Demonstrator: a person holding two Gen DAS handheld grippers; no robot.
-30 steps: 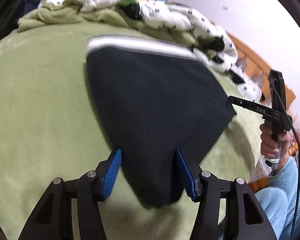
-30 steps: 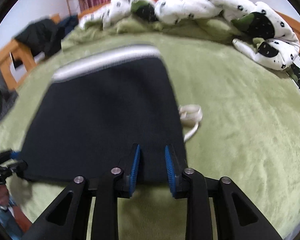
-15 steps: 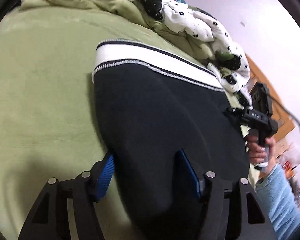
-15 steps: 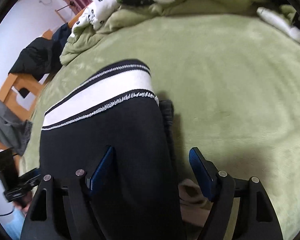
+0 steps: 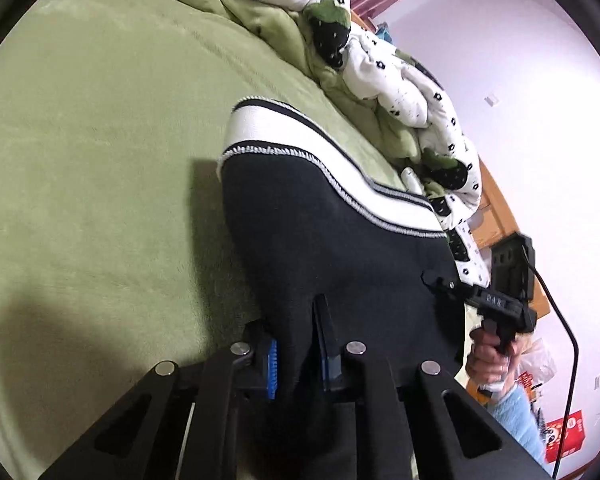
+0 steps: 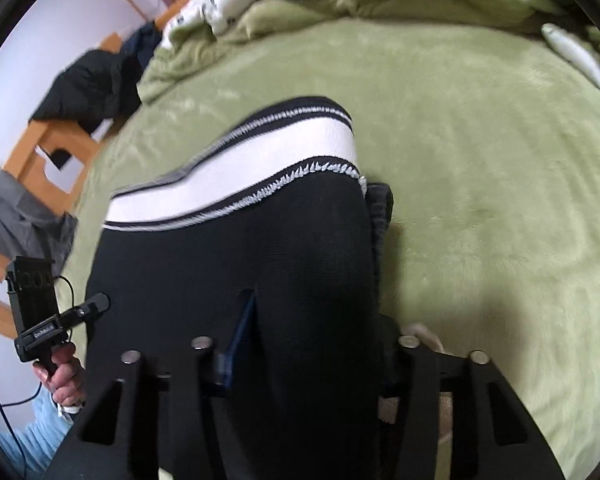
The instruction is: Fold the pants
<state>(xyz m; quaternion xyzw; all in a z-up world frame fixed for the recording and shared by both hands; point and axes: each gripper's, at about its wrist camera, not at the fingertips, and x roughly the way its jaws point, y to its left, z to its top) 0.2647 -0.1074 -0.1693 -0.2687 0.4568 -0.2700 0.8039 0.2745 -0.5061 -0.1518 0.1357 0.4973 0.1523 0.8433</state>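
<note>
left wrist view: black pants (image 5: 332, 248) pinched low centre, white waistband (image 5: 300, 148) toward upper middle, on the green blanket (image 5: 92, 152).
the left gripper (image 5: 298, 354) is clamped on a fold of cloth. right wrist view: the right gripper (image 6: 312, 344) is spread, its right finger hidden under fabric draped between; unheld, that side could sag and skew the fold.

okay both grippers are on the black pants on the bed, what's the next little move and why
Probably close the right gripper before carrying the fold further. The left gripper looks pinched on the near edge of the pants, but the right one's jaws stand wide around the cloth. The white waistband lies ahead on the green blanket.
</note>
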